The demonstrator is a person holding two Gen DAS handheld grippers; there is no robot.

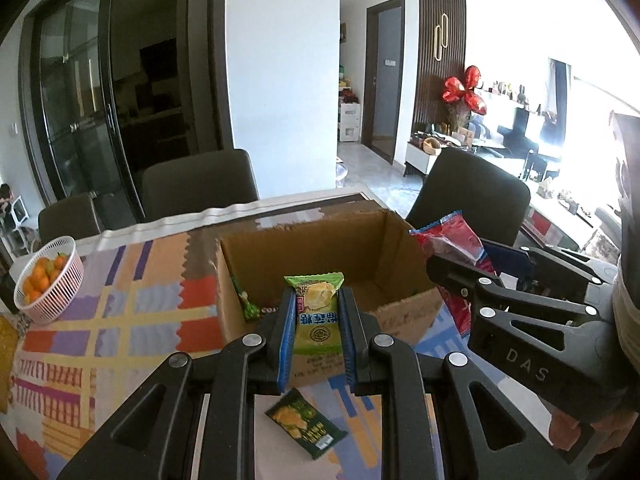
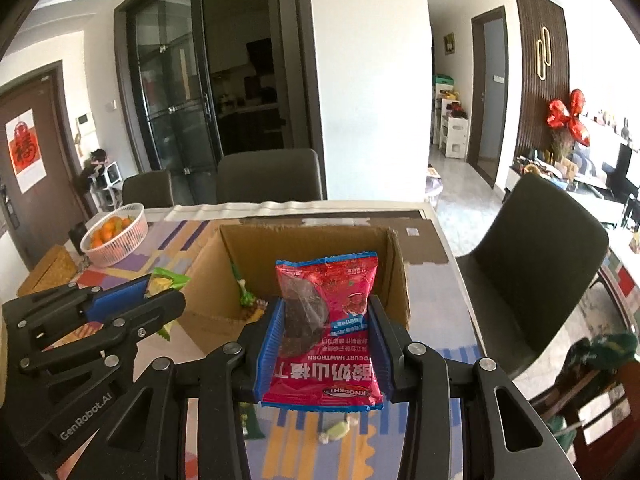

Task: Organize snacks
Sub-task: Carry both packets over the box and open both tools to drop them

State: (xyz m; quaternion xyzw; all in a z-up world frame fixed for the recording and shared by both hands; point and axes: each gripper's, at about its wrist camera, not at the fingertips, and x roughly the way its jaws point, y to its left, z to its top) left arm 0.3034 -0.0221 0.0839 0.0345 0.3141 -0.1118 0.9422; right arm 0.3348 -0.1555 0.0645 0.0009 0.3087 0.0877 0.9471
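An open cardboard box (image 1: 396,312) (image 2: 208,276) stands on the patterned tablecloth. My left gripper (image 1: 316,300) is shut on a green durian candy packet (image 1: 318,320) held at the box's near wall; it also shows in the right wrist view (image 2: 160,284). My right gripper (image 2: 326,308) is shut on a red yogurt hawthorn packet (image 2: 332,320) held over the box's near edge; the packet shows in the left wrist view (image 1: 452,244). A few small snacks (image 1: 250,306) (image 2: 248,300) lie inside the box. A dark green packet (image 1: 306,424) lies on the table below my left gripper.
A white basket of oranges (image 1: 50,280) (image 2: 116,236) sits at the table's far left. A small pale green candy (image 2: 338,430) lies on the cloth under my right gripper. Dark chairs (image 1: 200,184) (image 2: 540,272) stand behind and right of the table.
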